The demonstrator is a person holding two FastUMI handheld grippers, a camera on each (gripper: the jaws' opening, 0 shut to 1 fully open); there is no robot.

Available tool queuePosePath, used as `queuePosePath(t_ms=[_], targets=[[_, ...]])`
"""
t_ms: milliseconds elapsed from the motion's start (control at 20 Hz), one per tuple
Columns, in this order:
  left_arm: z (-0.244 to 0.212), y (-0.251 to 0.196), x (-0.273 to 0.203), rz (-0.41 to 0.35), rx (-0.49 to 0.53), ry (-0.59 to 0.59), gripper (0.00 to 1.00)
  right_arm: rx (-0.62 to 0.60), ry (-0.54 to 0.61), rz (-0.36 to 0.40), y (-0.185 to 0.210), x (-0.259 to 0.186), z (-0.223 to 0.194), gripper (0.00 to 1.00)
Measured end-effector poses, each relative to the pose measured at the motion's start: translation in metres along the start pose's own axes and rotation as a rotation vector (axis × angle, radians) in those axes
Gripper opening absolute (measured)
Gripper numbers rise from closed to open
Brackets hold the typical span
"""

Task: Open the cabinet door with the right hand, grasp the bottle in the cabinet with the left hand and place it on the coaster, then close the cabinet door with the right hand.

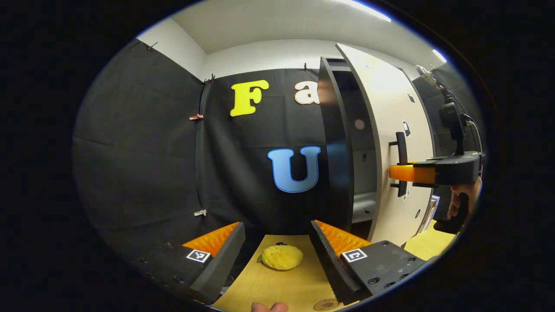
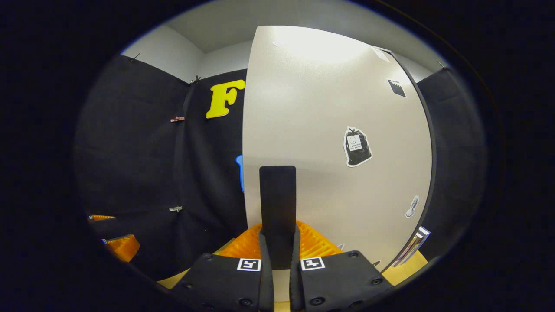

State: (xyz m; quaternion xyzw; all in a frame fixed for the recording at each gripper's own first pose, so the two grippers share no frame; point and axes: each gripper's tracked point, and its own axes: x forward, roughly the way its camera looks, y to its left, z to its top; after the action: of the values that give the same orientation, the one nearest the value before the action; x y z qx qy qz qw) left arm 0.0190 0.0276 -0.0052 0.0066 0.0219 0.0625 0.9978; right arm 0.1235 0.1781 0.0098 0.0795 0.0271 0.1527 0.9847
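The left gripper (image 1: pixel 277 255) hung near, fingers apart, over the table (image 1: pixel 277 290) and a yellow toy (image 1: pixel 282 257). Farther right, the right gripper (image 2: pixel 278 251) was clamped on the door handle (image 2: pixel 277 203), the cabinet door (image 2: pixel 329 130) part-open. No bottle was visible inside; opening likely needed a wider swing.

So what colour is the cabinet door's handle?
Black. The handle shows best in the right gripper view, clamped by the right gripper against the pale cabinet door.

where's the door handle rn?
In the right gripper view the door handle stands upright at centre, clamped between the right gripper fingers. In the left gripper view it sits on the open cabinet door, at right.
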Motion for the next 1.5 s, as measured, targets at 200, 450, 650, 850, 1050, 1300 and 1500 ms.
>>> queuePosePath(t_ms=[200,450,650,850,1050,1300,1500], targets=[[0.001,-0.001,0.000,-0.003,-0.001,0.005,0.94,0.004,0.007,0.037,-0.004,-0.023,0.002,0.18],[0.008,-0.005,-0.002,-0.013,0.000,-0.004,0.95,-0.002,0.007,0.058,-0.013,-0.056,0.003,0.18],[0.009,-0.021,-0.007,-0.033,0.001,-0.009,0.94,-0.014,0.008,0.063,-0.025,-0.081,0.004,0.18],[0.011,-0.038,-0.007,-0.054,0.001,-0.018,0.95,-0.012,0.008,0.048,-0.043,-0.107,0.007,0.18],[0.013,-0.052,-0.003,-0.086,-0.010,-0.024,0.92,-0.014,-0.009,0.017,-0.063,-0.129,0.009,0.18],[0.014,-0.078,0.000,-0.123,-0.023,-0.020,0.92,-0.016,-0.021,-0.034,-0.091,-0.152,0.013,0.18],[0.017,-0.089,0.007,-0.146,-0.023,-0.023,0.94,-0.013,-0.027,-0.107,-0.113,-0.174,0.015,0.19]])
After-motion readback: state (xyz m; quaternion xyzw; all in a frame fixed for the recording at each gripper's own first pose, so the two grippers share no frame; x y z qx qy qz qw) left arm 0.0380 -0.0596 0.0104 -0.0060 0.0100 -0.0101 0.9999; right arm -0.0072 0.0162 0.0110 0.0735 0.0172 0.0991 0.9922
